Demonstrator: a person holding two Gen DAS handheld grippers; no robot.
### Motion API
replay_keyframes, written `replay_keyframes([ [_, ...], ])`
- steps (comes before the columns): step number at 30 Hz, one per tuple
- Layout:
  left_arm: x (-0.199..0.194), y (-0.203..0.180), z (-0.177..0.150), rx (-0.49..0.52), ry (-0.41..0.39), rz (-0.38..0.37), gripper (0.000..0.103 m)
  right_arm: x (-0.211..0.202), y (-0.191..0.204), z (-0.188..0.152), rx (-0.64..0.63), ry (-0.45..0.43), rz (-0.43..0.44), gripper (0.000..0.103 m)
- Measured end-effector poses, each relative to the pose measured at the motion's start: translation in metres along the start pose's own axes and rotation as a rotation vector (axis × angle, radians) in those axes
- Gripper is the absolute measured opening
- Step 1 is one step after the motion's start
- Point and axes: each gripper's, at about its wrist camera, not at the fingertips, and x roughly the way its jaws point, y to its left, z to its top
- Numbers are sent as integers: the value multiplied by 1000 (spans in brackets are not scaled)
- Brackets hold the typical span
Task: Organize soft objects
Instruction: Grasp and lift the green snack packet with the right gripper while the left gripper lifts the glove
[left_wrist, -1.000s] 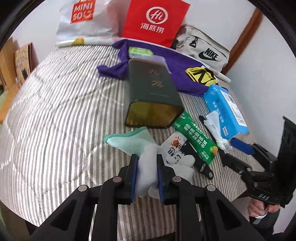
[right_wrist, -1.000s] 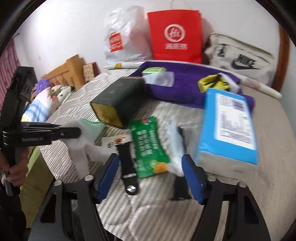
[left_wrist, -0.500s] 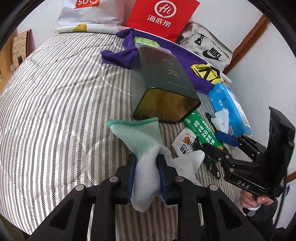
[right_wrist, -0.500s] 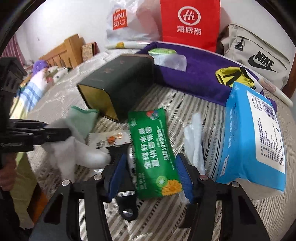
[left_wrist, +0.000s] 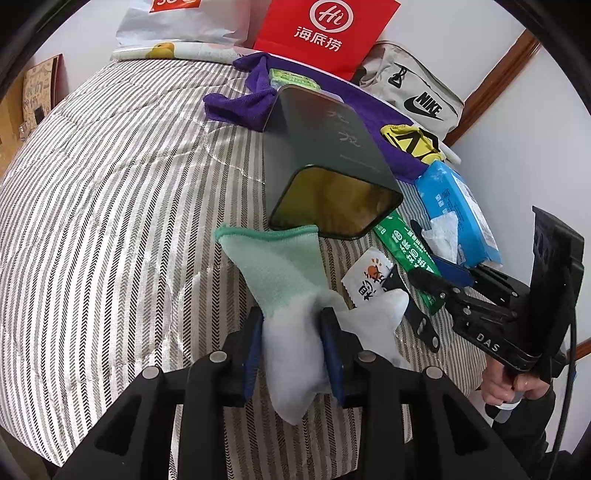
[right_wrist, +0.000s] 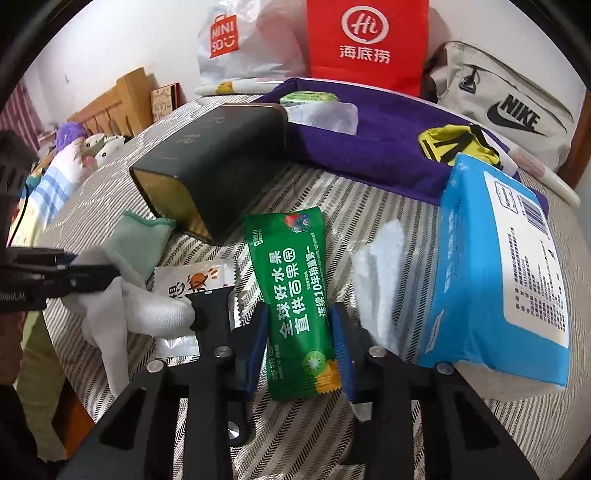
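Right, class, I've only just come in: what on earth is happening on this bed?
A person is sorting things on a striped bed with a handheld gripper in each hand. The left gripper is shut on a white and green glove, whose cuff points at the open mouth of a dark green tin lying on its side. The right gripper straddles a green snack packet with its jaws close to the packet's sides; whether it has clamped is unclear. A blue tissue pack lies alongside.
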Motion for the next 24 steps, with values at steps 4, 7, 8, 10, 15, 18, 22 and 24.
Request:
replay_keyframes([
  [4,-1,0,-1,2,2,5,30,4,8,3,-38,8,-20,39],
  [7,-1,0,-1,1,3,7,30,9,10,6,-40,-9,-39,40],
  [8,-1,0,-1,3,4,8,30,11,10,7,-40,-15,-40,40],
  [10,-1,0,-1,3,4,7,31,12,9,9,-31,-23,-42,36],
  [15,0,0,-1,-1,0,2,31,-1,2,11,34,-34,13,27],
  [18,-1,1,-2,-1,-9,-2,31,-18,7,8,34,-60,15,27],
  [22,-1,1,-3,-16,-16,-6,32,-39,13,0,42,-83,42,27],
  [24,-2,2,-4,-26,-19,-13,33,-49,13,-4,48,-98,58,27],
])
